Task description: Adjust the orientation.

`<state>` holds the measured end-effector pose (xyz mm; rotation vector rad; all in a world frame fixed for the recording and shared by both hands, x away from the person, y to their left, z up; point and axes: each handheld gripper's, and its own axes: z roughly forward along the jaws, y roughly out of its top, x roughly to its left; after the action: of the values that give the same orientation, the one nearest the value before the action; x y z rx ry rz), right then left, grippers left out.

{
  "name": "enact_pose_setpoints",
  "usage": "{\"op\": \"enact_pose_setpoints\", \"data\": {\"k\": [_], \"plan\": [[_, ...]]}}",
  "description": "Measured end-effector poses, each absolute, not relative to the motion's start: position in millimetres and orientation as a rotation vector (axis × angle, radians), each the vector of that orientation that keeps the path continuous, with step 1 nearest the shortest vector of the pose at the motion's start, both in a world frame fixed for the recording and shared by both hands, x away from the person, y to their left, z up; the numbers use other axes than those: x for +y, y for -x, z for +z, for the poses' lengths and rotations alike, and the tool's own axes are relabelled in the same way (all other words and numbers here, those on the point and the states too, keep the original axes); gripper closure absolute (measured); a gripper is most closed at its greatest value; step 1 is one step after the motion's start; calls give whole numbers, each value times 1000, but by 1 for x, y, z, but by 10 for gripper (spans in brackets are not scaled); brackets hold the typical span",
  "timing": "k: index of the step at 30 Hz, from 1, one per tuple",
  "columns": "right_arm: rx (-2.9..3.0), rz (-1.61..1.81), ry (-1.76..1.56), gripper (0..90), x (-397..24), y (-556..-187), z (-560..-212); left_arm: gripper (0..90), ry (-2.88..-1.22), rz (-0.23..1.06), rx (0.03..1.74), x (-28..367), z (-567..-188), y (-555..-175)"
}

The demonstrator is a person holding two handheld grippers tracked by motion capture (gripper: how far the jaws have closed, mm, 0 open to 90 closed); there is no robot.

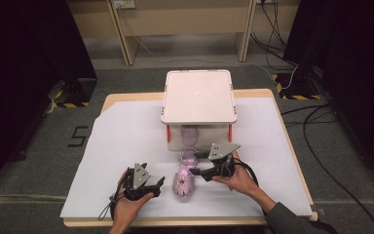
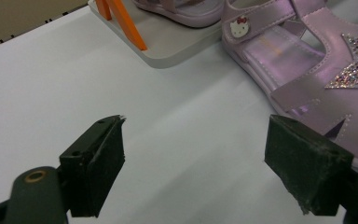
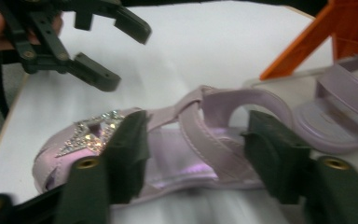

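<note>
Sandal (image 1: pixel 183 178) lying lengthwise, toe toward person, heel toward rack (image 1: pixel 198 97)

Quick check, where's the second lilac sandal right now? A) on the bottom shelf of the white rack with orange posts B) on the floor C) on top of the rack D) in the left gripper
A: the second sandal lies on the lower shelf of the rack, under its top board, while the other sandal lies on the table sheet in front, between the grippers.

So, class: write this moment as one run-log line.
left gripper: open, beside sandal | right gripper: open, jaws astride sandal | glittery lilac strap sandal: on white table cover | second sandal: under white shelf
</note>
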<state>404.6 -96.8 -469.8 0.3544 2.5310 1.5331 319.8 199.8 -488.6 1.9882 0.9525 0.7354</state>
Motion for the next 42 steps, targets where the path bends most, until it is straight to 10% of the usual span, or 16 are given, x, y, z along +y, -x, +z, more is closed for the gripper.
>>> {"op": "enact_pose_setpoints", "data": {"k": [4, 12, 18, 42], "plan": [[2565, 1462, -324, 526, -101, -403, -465, 193, -1992, 736, 950, 199, -489, -320], [2545, 1439, -310, 422, -93, -401, -465, 193, -2001, 735, 946, 198, -490, -320], [2589, 1407, -269, 557, -90, -396, -467, 194, -2004, 747, 940, 199, -489, -320], [2756, 1376, -395, 514, -104, -318, -456, 196, -2004, 755, 942, 199, -489, -320]]}}
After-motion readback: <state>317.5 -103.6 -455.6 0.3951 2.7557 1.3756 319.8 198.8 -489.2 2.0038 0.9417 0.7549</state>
